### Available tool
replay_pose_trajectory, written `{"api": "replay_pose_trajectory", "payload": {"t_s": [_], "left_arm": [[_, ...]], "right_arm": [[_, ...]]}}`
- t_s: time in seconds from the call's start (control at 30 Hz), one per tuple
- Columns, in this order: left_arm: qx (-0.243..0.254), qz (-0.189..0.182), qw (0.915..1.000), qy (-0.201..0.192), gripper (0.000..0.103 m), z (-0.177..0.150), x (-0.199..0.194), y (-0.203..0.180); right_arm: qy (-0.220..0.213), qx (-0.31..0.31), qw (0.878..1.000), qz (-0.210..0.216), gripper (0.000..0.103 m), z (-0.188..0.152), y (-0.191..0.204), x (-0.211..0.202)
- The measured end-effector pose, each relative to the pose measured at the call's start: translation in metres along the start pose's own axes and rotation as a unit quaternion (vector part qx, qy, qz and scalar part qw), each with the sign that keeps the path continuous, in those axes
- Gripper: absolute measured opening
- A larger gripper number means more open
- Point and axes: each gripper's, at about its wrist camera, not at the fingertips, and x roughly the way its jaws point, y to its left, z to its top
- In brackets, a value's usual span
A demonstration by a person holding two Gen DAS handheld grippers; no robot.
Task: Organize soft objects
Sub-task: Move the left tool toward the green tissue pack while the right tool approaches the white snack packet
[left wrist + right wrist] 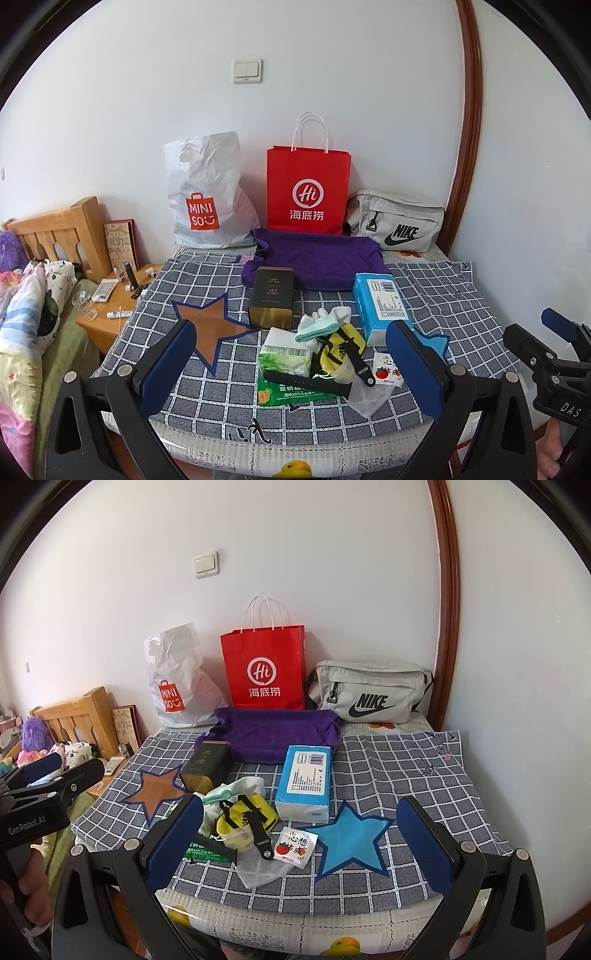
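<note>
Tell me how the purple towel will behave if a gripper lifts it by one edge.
The purple towel will probably flop and unfold; it lies loosely folded with rumpled edges. Its thick pile should grip well. The dark tin sits at its front edge and might get nudged.

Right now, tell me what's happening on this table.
A person holds a tool in each hand; the left tool and right tool both hover open, holding nothing. A heap of small items, with a yellow pouch and a blue tissue pack, lies untouched on the grey checked cloth. Sorting hasn't begun.
</note>
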Motion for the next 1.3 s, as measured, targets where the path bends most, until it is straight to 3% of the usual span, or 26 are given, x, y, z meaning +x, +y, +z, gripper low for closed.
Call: {"api": "replay_pose_trajectory", "payload": {"t_s": [0.57, 0.9, 1.17, 1.3], "left_arm": [[-0.013, 0.027, 0.9955, 0.09, 0.103, -0.034, 0.091, 0.026], [-0.023, 0.018, 0.9895, 0.142, 0.102, -0.059, 0.149, 0.032], [-0.038, 0.006, 0.9855, 0.165, 0.101, -0.074, 0.182, 0.041], [-0.045, 0.001, 0.9845, 0.169, 0.101, -0.077, 0.191, 0.045]], "right_arm": [[0.071, 0.002, 0.997, -0.003, 0.102, -0.035, -0.014, 0.081], [0.134, 0.018, 0.991, -0.008, 0.101, -0.067, -0.024, 0.148], [0.18, 0.029, 0.983, -0.018, 0.089, -0.09, -0.023, 0.197], [0.189, 0.047, 0.981, -0.016, 0.088, -0.096, -0.021, 0.217]]}}
